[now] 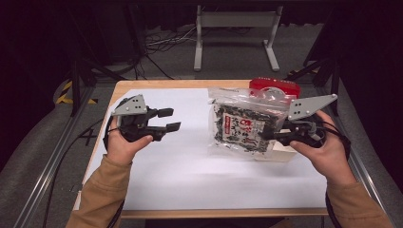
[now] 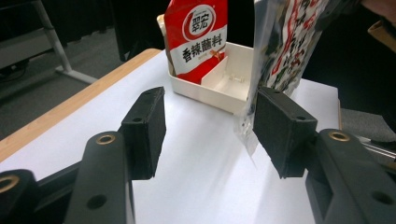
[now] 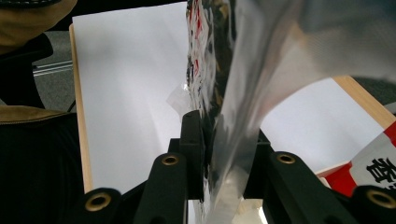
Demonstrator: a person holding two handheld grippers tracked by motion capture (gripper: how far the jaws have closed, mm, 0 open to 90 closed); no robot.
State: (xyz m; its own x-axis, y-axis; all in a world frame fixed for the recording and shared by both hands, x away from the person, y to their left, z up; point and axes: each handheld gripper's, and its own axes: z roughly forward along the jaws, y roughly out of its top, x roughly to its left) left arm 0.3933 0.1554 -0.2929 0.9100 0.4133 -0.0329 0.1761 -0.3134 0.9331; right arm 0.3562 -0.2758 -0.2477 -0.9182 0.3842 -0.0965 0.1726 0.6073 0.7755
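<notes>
From the high view, my right gripper (image 1: 273,135) has its jaws clamped on the right edge of a clear snack bag (image 1: 242,126) with dark contents and a red-and-white label, held up over the white divided tray (image 1: 284,152) at the table's right side. The bag's long axis runs roughly twelve to six in this frame. My left gripper (image 1: 174,119) sits well apart at nine o'clock from the bag, jaws apart with nothing between them, pointing toward three. The right hand is plainly the nearer one; it already has the bag. A red seasoning pouch (image 1: 275,88) peeks out at twelve o'clock behind the bag, mostly hidden by it.

In the left gripper view, the open jaws frame white paper (image 2: 201,154). The red pouch (image 2: 199,37) stands upright in the tray's (image 2: 205,93) far compartment at twelve o'clock; the bag (image 2: 280,51) hangs at one to two o'clock, its lower corner just beside my right-hand pad, though I cannot tell whether it touches. The bag's top is cut off.

In the right gripper view, the jaws pinch the bag's (image 3: 219,93) film. I judge the coming move turns on lowering it into the empty compartment; that compartment is hidden here behind the plastic, with only a red corner of the pouch (image 3: 373,175) at four o'clock.
</notes>
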